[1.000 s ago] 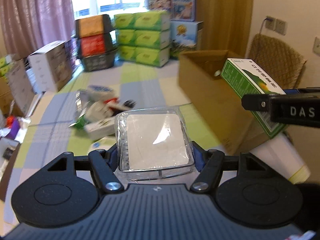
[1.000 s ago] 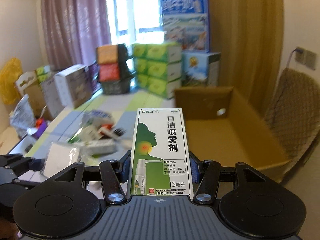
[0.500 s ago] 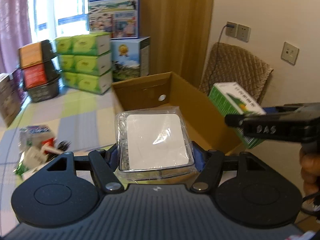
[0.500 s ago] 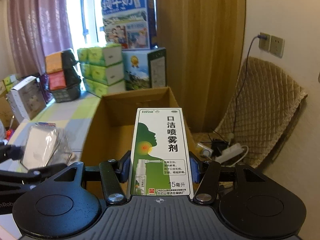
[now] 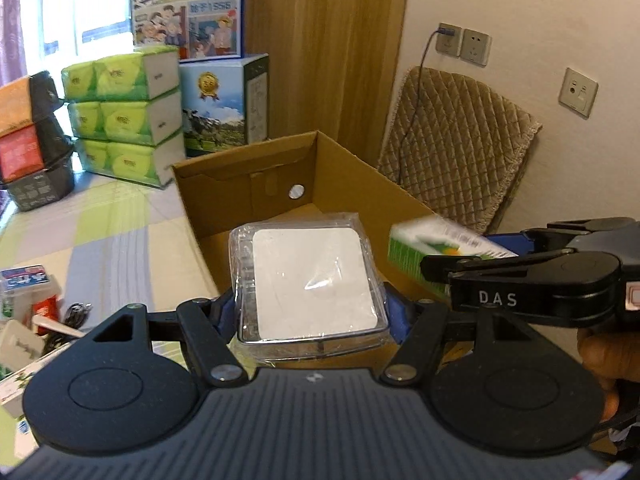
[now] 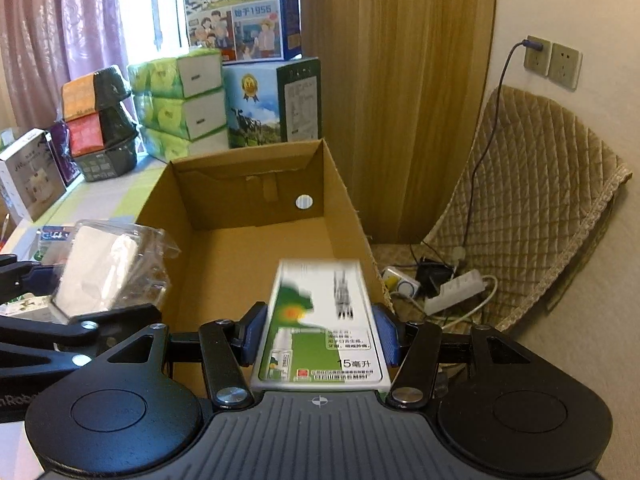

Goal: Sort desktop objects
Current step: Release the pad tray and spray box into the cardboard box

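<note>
Blue pads on your left gripper (image 5: 310, 316) press both sides of a clear plastic case (image 5: 308, 284) with a white square pad inside, crinkled wrap around it; it sits level between the fingers, above the near left edge of the cardboard box (image 5: 340, 176). Your right gripper (image 6: 320, 340) has its pads spread just wider than a green-and-white carton (image 6: 320, 328) printed with a head silhouette and "15" near its bottom; the carton is motion-blurred and tilted forward over the box's near right side, and whether the pads touch it you cannot tell. That box is open-topped, with a round hole in its far wall, and the floor you can see is bare. Small packets (image 5: 28, 304) lie on the checked cloth to its left.
</note>
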Tool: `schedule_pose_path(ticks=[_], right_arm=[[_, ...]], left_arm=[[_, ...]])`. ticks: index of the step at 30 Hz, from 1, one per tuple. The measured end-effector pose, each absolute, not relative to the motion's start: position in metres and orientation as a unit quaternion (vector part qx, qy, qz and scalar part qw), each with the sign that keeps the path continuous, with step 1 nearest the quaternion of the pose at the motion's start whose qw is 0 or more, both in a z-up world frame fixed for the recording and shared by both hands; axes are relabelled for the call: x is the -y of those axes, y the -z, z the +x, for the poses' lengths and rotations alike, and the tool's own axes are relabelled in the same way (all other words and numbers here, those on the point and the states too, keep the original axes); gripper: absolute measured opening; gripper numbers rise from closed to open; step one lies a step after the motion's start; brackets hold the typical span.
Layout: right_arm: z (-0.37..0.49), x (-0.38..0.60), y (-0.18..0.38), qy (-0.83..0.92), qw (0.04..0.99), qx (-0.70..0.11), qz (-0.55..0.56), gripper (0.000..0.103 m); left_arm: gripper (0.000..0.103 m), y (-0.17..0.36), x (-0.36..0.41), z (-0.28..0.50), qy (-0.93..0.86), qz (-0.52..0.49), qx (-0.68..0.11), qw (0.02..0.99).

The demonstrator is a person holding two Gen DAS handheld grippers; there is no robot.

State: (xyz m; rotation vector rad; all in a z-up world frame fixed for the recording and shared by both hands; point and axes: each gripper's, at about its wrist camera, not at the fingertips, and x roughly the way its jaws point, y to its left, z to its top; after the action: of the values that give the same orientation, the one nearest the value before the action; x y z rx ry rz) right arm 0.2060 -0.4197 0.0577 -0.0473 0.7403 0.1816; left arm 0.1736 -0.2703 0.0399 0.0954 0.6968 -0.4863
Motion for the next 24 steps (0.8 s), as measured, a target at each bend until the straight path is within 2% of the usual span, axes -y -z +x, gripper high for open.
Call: schedule_pose_path(ticks=[4, 5, 6, 14, 24], right_arm=[[0.209, 0.420, -0.056, -0.086, 0.928, -0.362, -0.025, 0.052], [0.209, 0.420, -0.056, -0.087, 0.928, -0.361, -0.024, 0.044], [0.210, 0.420, -0.057, -0.090, 0.927, -0.362, -0.022, 0.020], [0.209, 0.417, -0.070, -0.093, 0.933, -0.347, -0.009, 0.019], [0.182, 0.418, -0.098, -0.103, 0.939, -0.327, 0.016, 0.020]], left_arm=[[0.068, -0.036, 0.273, 0.178, 0.238, 0.064, -0.336, 0.909], [0.068, -0.037, 0.271, 0.177, 0.237, 0.066, -0.333, 0.910], [0.069, -0.038, 0.268, 0.177, 0.235, 0.063, -0.332, 0.911], [0.070, -0.053, 0.238, 0.169, 0.214, 0.042, -0.322, 0.921], [0.076, -0.063, 0.202, 0.146, 0.181, 0.022, -0.321, 0.929]])
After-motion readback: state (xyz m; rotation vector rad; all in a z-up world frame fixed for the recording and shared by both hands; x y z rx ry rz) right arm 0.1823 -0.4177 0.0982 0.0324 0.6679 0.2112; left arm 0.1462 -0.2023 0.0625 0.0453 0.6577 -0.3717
